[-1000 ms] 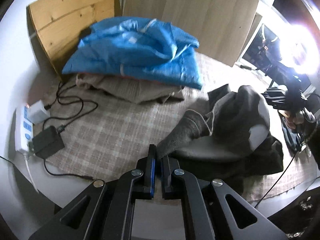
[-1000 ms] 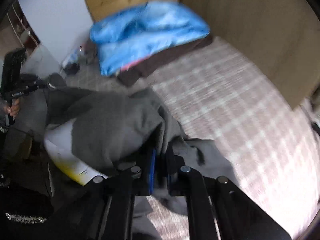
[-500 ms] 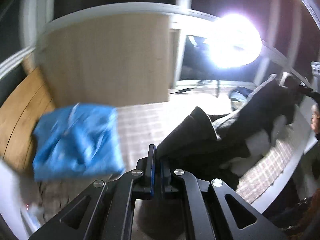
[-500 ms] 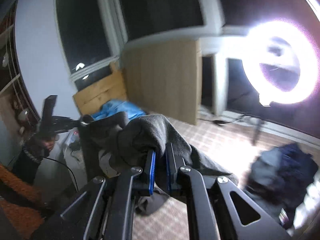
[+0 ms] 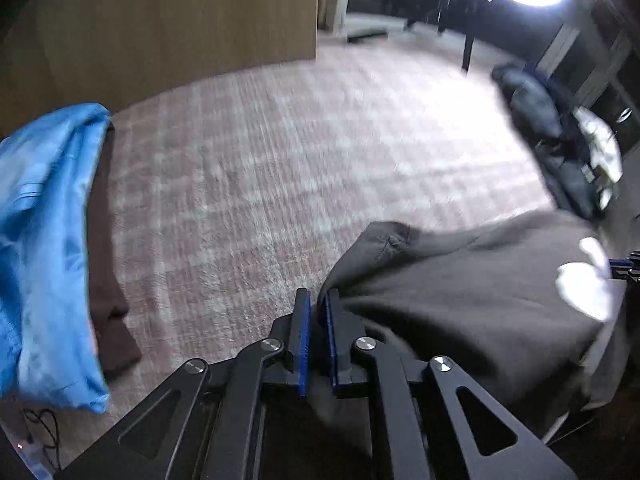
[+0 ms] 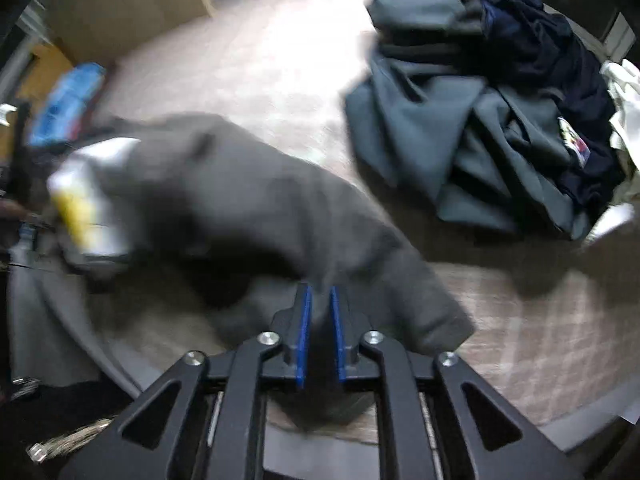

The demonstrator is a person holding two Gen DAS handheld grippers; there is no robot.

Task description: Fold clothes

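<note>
Holding: both tongs are clamped on one dark grey garment (image 5: 460,300), carried over the plaid surface (image 5: 280,160).
Left tongs (image 5: 318,312): pinched shut on a bunched edge of the garment; the cloth runs off to their right.
Right tongs (image 6: 320,312): closed on another gathered part of the same garment (image 6: 248,208); the cloth runs off to their left.
Long axis: it seems to lie between the two grips, so each tongs holds one end and neither is nearer.
Garment's white patch (image 5: 584,284): sits toward the far end from the left tongs.
Blue folded jacket (image 5: 44,240): well apart from the garment, on its left, over a brown piece (image 5: 106,248).
Dark clothes heap (image 6: 500,120): beyond the garment, on its right.
Coming move (judgement): lay the garment flat between those two piles.
</note>
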